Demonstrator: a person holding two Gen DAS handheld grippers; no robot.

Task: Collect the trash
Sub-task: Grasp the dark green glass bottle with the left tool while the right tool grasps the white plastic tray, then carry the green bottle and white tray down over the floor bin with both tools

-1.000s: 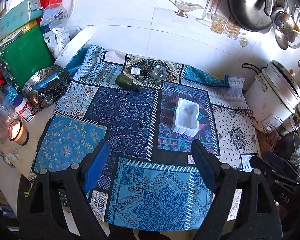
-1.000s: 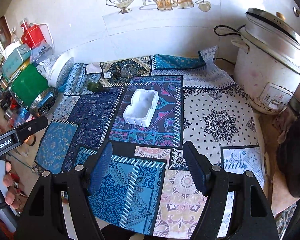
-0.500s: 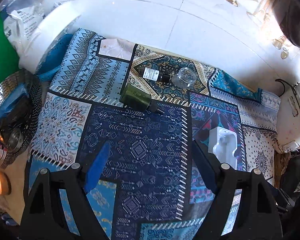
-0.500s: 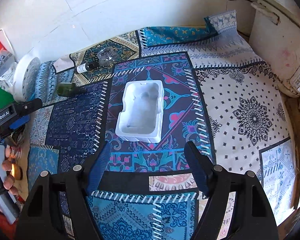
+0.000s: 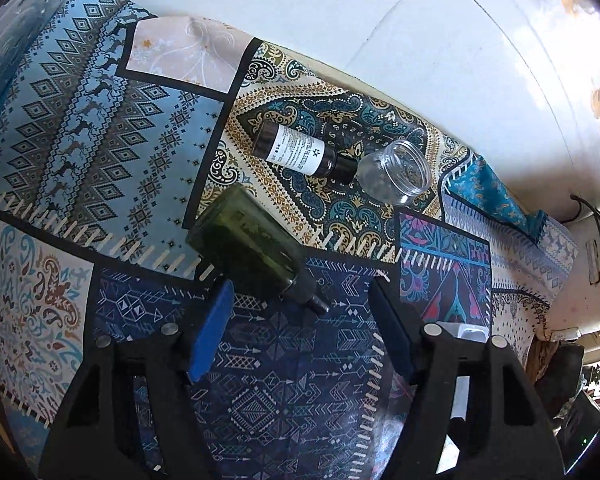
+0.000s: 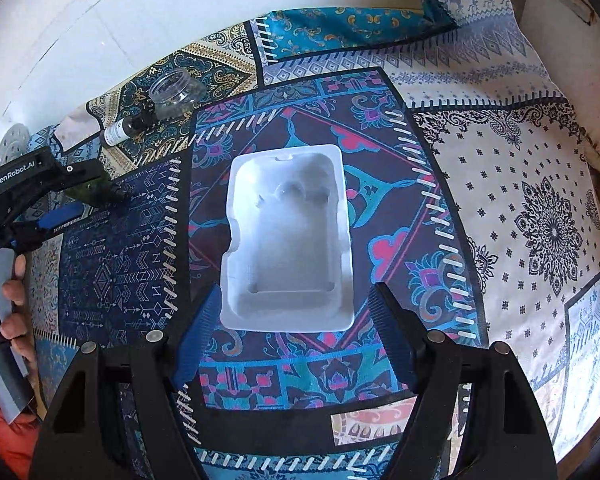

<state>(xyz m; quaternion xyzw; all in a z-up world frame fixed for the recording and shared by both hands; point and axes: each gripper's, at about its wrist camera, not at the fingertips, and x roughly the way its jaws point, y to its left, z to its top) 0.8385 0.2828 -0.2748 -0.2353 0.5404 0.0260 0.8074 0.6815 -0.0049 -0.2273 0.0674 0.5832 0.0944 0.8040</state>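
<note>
A dark green glass bottle (image 5: 248,246) lies on its side on the patterned cloth, its black nozzle end just between the tips of my open, empty left gripper (image 5: 302,294). Behind it lie a small dark bottle with a white label (image 5: 300,152) and a clear lidless jar (image 5: 396,172). In the right wrist view a white moulded tray (image 6: 288,236) sits in the middle of the cloth, its near end between the tips of my open, empty right gripper (image 6: 296,294). The left gripper (image 6: 40,184) shows there at the left, over the green bottle.
The patchwork cloth (image 6: 520,200) covers the counter up to the white tiled wall (image 5: 340,12). A white rice cooker (image 5: 596,280) stands at the right edge. A white perforated disc (image 6: 10,144) leans at the far left.
Both grippers moved forward and down. The left closed in on the green bottle, the right on the white tray. Both stayed open.
</note>
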